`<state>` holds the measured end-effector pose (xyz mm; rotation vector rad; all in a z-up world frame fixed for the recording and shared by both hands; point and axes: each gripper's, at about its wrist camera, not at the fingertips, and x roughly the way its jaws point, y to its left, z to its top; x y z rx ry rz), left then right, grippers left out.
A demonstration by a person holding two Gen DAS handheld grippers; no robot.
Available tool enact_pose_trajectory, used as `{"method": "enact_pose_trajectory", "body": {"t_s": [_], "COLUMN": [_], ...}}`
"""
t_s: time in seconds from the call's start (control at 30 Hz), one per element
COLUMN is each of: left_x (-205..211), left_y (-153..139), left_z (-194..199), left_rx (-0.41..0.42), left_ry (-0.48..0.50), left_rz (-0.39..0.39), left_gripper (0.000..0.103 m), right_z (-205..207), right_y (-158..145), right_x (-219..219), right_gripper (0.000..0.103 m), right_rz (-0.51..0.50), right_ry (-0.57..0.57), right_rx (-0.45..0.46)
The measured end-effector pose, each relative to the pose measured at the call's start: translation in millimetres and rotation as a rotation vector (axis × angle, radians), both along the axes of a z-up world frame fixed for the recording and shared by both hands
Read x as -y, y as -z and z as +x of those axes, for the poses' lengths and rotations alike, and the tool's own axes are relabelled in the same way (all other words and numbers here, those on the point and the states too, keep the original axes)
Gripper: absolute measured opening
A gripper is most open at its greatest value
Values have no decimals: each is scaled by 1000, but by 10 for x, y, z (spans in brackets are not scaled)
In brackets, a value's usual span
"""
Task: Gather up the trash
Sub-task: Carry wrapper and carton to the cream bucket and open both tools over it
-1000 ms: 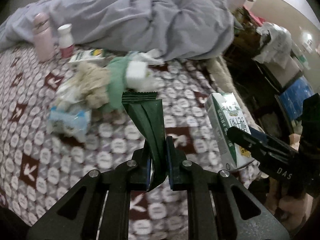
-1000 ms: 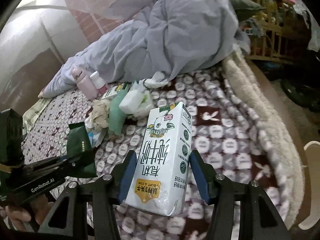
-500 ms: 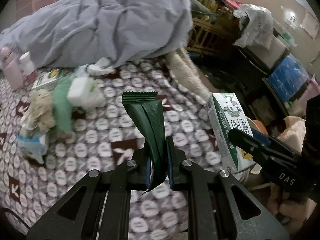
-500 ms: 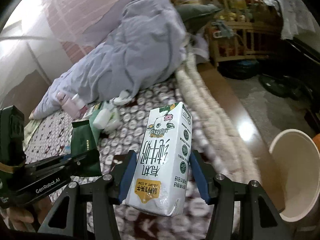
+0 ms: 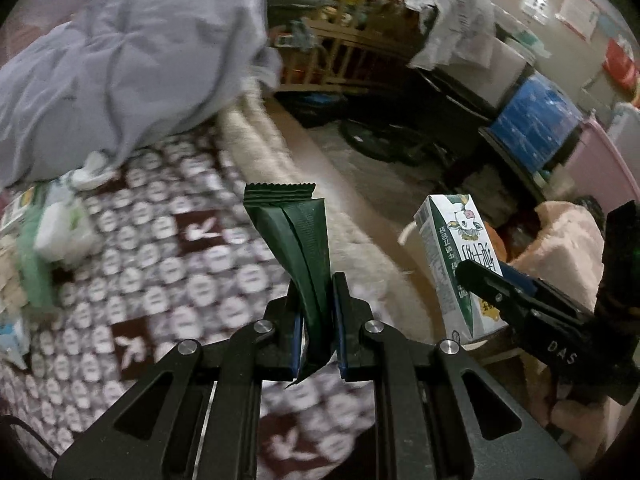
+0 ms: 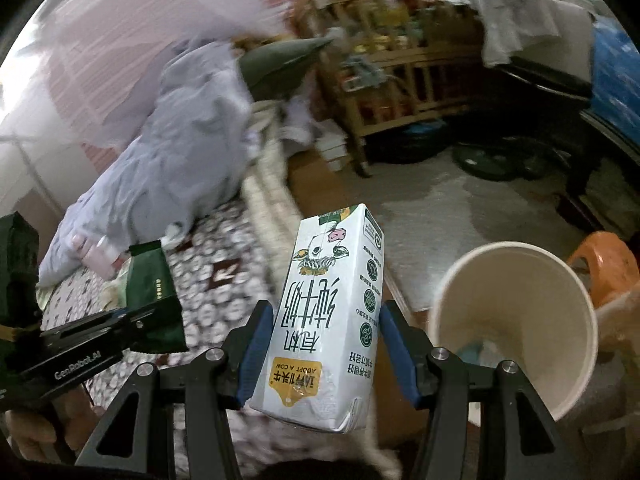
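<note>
Milk carton [image 6: 328,320] — "ADOPT A COW"; left hand-held gripper [image 6: 132,320] — "GenRobot.AI".

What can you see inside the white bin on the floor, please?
The white bin shows mostly bare pale wall, with something small and bluish low down. Its bottom is hidden behind its near rim and the right tongs.

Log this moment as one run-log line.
left tongs: shut on green wrapper | right tongs: shut on milk carton | bin: open, floor beside bed | phase: carrying
</note>
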<state>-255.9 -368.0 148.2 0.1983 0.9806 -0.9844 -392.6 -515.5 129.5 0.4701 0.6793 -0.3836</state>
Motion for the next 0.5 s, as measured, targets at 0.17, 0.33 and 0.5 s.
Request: {"method": "enact_pose_trajectory", "body": {"t_s": [0.17, 0.33, 0.5], "left_x": [318, 644, 917], "left_y": [28, 46, 116], "left_z": [-159, -347, -483], "left_rx": [-17, -13, -30], "left_ry": [54, 116, 169], "left_rz": [2, 8, 13], "left_gripper": [11, 11, 11], "right_z": [-249, -438, -626], "right_y": [73, 173, 288], "right_x": [315, 552, 774], "right_gripper": [54, 54, 54], "right_rz": [13, 13, 32], "right_ry": [80, 145, 201], "right_rx": [-10, -34, -50]}}
